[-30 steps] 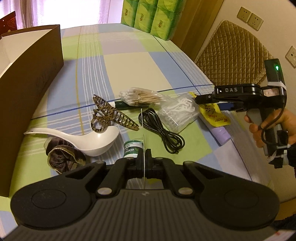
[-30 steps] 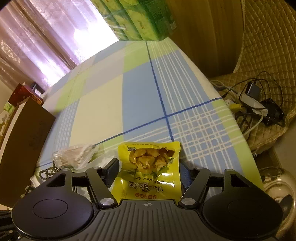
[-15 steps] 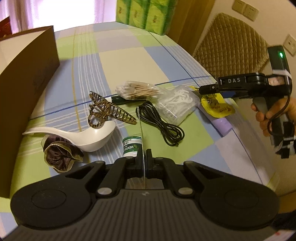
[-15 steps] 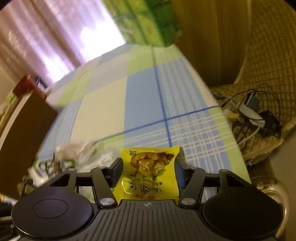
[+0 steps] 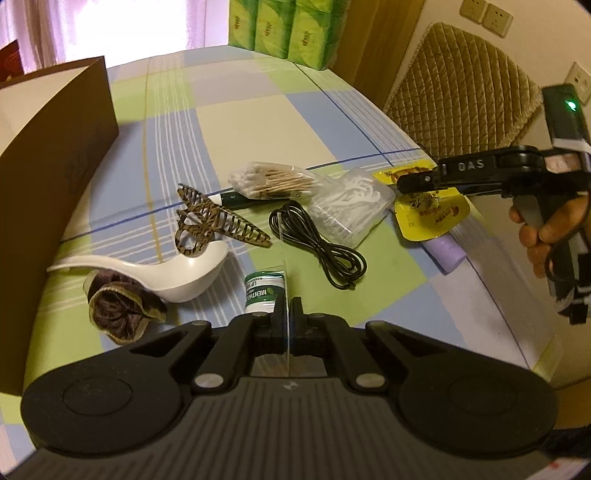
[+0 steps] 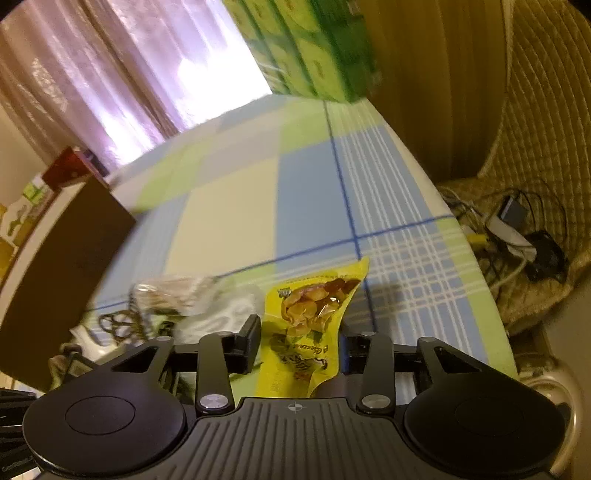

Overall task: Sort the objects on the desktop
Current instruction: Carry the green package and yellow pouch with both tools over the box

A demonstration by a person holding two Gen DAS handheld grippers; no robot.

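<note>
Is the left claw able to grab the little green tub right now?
Probably not yet. The green tub sits just ahead of the left claw with nothing between, but that claw looks shut on a thin clear sheet.

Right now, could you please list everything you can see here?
Box: one, brown, left.
Tissue packs: several, green, far end.
Cotton swabs: one bag, clear, centre.
Hair claw: one, brown, left of swabs.
Spoon: one, white, by claw.
Scrunchie: one, brown, beside spoon.
Cable: one, black, centre.
Lip balm: one, green, near side.
Floss picks: one bag, white, right of cable.
Tube: one, purple, right.
Snack packet: one, yellow, in right gripper.
Left gripper: black, shut on clear sheet.
Right gripper: black, shut on snack packet.
</note>
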